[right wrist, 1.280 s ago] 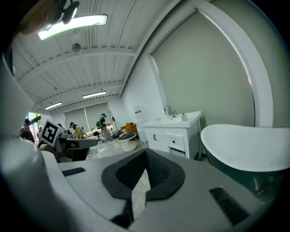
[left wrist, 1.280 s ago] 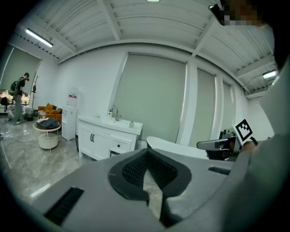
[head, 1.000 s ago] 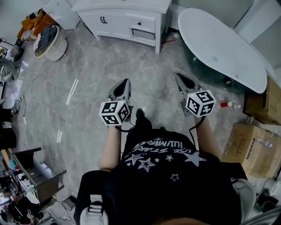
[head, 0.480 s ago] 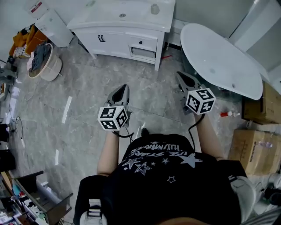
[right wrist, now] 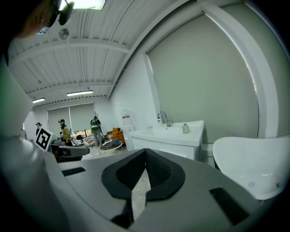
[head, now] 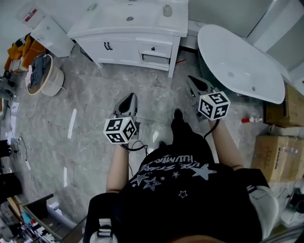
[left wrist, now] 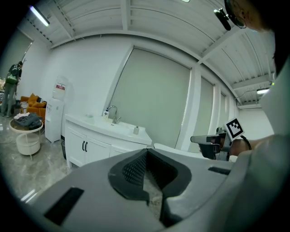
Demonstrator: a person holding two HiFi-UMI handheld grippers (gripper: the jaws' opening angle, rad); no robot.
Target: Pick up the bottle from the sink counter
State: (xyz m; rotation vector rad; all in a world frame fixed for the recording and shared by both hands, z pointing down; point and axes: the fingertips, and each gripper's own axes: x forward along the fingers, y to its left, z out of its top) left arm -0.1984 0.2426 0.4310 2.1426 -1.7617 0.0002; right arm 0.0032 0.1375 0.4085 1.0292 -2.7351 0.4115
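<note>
Left tool (head: pixel 131 98), right tool (head: pixel 192 80) well short of bottle (head: pixel 167 10)

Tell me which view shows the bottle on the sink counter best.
Right gripper view: the bottle stands side-on, clear against the wall. Left gripper view shows it smaller; head view only from above.

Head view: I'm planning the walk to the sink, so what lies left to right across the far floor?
round table with clothes → sink cabinet → bathtub
</note>
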